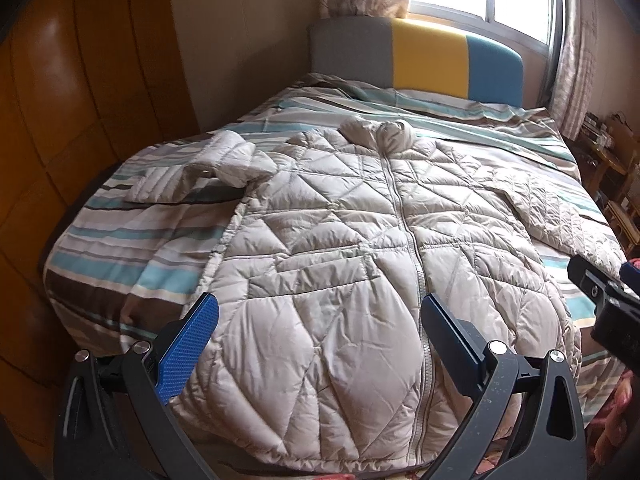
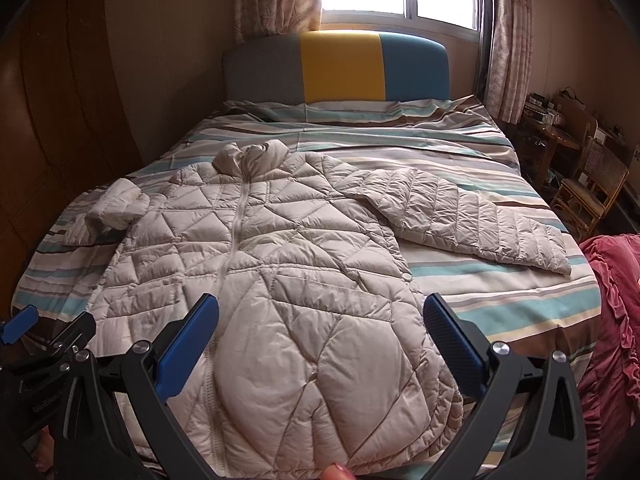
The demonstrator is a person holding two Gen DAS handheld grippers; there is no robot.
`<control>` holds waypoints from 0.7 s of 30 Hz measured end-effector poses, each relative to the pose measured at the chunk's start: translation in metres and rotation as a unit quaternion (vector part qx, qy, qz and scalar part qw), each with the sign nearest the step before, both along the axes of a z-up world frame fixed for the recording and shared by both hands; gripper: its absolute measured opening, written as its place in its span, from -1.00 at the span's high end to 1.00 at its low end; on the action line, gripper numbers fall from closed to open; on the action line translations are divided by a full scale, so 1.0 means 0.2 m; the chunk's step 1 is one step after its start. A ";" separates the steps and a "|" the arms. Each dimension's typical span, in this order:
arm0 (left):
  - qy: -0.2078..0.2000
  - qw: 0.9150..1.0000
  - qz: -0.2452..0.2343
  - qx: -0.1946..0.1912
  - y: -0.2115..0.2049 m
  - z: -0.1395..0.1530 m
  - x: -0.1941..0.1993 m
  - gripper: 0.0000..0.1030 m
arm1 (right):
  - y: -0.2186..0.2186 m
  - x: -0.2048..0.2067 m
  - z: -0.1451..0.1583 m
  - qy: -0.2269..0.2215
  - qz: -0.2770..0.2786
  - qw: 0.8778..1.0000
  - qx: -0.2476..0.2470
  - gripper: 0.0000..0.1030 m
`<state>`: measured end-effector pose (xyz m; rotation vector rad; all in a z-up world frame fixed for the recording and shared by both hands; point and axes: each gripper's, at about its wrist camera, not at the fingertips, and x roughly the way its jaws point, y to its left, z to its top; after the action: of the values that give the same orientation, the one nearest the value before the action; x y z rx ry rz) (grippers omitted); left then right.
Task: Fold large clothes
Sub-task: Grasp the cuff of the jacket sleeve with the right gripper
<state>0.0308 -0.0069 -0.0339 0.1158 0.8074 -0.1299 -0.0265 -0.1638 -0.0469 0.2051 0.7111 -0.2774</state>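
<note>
A beige quilted puffer jacket (image 1: pixel 340 248) lies face up and zipped on the striped bed, collar toward the headboard; it also shows in the right wrist view (image 2: pixel 280 264). Its left sleeve (image 1: pixel 208 168) is bunched and folded near the shoulder. Its right sleeve (image 2: pixel 468 220) lies stretched out to the right. My left gripper (image 1: pixel 320 340) is open and empty above the jacket's lower left hem. My right gripper (image 2: pixel 320 340) is open and empty above the lower right hem. The left gripper also shows at the left edge of the right wrist view (image 2: pixel 40 340).
The bed has a striped sheet (image 2: pixel 500 300) and a grey, yellow and blue headboard (image 2: pixel 340 64) under a window. A wooden wardrobe (image 1: pixel 60 120) stands close on the left. Chairs and a cluttered table (image 2: pixel 580 168) stand right. A red ruffled fabric (image 2: pixel 612 320) lies at the right edge.
</note>
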 end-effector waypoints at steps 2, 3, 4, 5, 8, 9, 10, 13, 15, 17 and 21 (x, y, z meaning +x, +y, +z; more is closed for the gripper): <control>0.000 1.000 -0.008 -0.014 0.00 -0.03 0.03 -0.94 | -0.05 0.03 -0.04 -0.001 -0.010 1.000 -0.006 -0.97; -0.003 1.000 -0.013 -0.024 0.00 -0.04 0.05 -0.94 | -0.08 0.05 -0.06 -0.003 -0.014 1.000 -0.009 -0.97; -0.006 1.000 -0.013 -0.028 0.00 -0.06 0.08 -0.94 | -0.13 0.07 -0.10 -0.009 -0.016 1.000 -0.010 -0.97; -0.009 1.000 -0.010 -0.028 0.00 -0.08 0.10 -0.94 | -0.18 0.10 -0.13 -0.016 -0.014 1.000 -0.007 -0.97; 0.016 1.000 0.000 -0.020 0.00 -0.17 0.25 -0.94 | -0.32 0.15 -0.23 -0.026 -0.007 1.000 0.008 -0.97; 0.027 0.999 0.004 -0.017 0.01 -0.21 0.31 -0.94 | -0.39 0.18 -0.28 -0.014 -0.018 1.000 0.012 -0.97; 0.031 0.999 0.009 -0.011 0.01 -0.24 0.36 -0.94 | -0.46 0.20 -0.33 -0.003 -0.035 0.999 0.013 -0.97; 0.030 0.999 0.029 0.021 0.02 -0.33 0.53 -0.94 | -0.66 0.23 -0.44 0.022 -0.098 0.995 0.005 -0.97; 0.023 0.998 0.041 0.033 0.03 -0.37 0.62 -0.94 | -0.81 0.24 -0.49 0.034 -0.143 0.989 0.002 -0.97; 0.016 0.998 0.048 0.035 0.05 -0.40 0.72 -0.94 | -0.98 0.23 -0.52 0.030 -0.188 0.982 0.012 -0.97; 0.015 0.997 0.072 0.037 0.09 -0.46 0.87 -0.94 | -1.28 0.23 -0.59 0.037 -0.258 0.965 0.027 -0.97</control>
<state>0.2052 0.0117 -0.1254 0.1249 0.8484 0.0347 0.0204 -0.4207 -0.1641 0.4342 0.7320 -0.7681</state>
